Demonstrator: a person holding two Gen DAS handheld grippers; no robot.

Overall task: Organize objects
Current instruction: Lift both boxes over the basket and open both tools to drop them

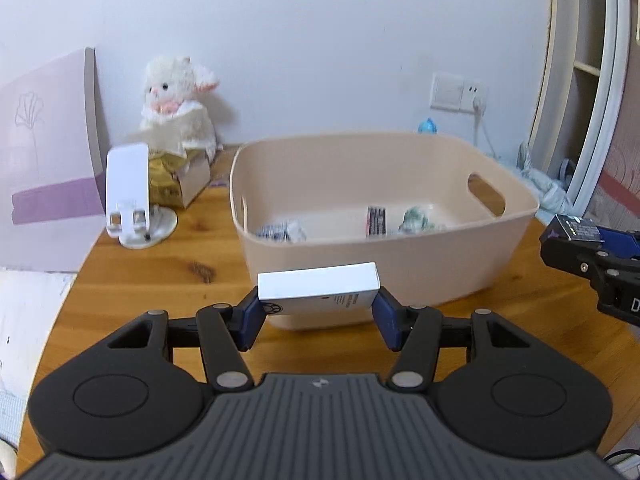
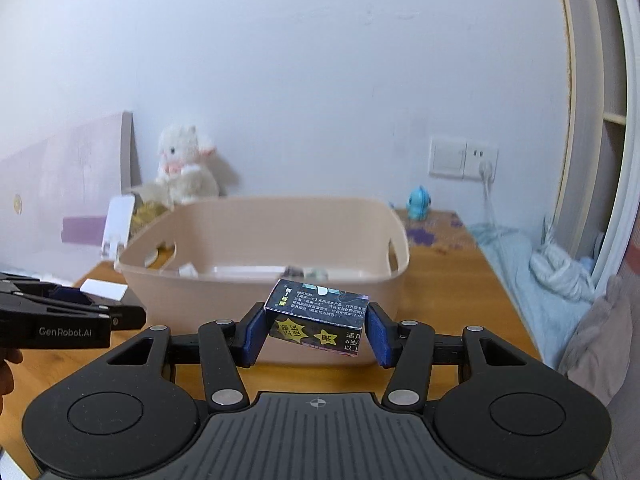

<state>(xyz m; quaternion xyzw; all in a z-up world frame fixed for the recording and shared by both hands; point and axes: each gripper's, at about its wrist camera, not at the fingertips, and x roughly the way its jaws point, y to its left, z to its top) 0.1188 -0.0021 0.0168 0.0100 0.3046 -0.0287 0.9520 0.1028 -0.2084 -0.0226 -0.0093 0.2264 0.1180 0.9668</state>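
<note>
Several items already lie in the bin (image 1: 384,264). Left tool (image 1: 318,300) clamps a white box (image 1: 318,286); right tool (image 2: 316,326) clamps a dark box (image 2: 318,322). Both await deposit.

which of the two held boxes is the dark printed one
The dark box with yellow stars, clamped tilted in the right gripper. The left gripper holds a plain white box.

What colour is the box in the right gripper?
Dark box with yellow star bursts; clearest in right wrist view.
</note>
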